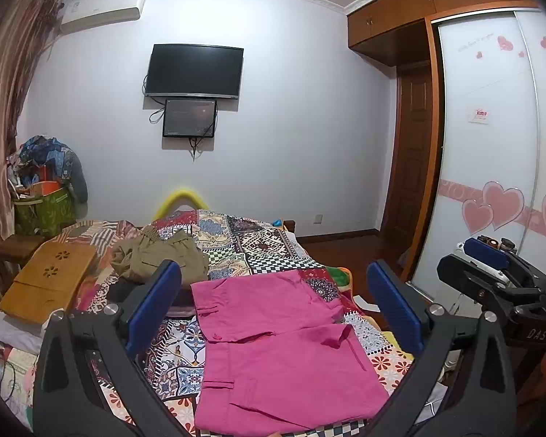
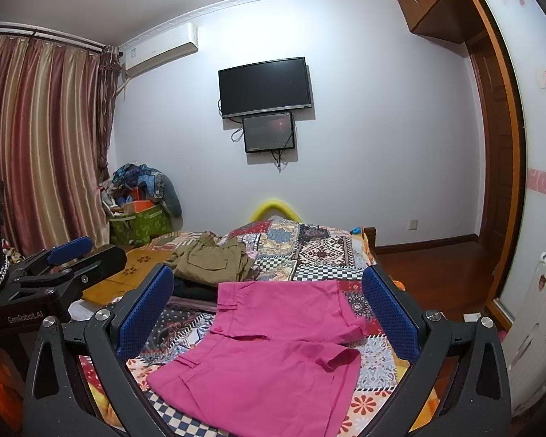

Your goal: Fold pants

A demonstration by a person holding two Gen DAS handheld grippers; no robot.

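Pink short pants (image 1: 280, 349) lie spread flat on the patterned bedspread (image 1: 258, 244), waistband to the left, legs to the right; they also show in the right wrist view (image 2: 273, 349). My left gripper (image 1: 273, 291) is open and empty, held above the pants. My right gripper (image 2: 269, 298) is open and empty, also above them. The right gripper shows at the right edge of the left wrist view (image 1: 491, 276). The left gripper shows at the left of the right wrist view (image 2: 65, 266).
Crumpled khaki pants (image 1: 163, 258) and a dark garment (image 2: 196, 289) lie beyond the pink pants. A wooden lap tray (image 1: 51, 280) sits at the bed's left. A green bag of clutter (image 1: 43, 211) stands by the curtain. A wardrobe (image 1: 491, 145) stands right.
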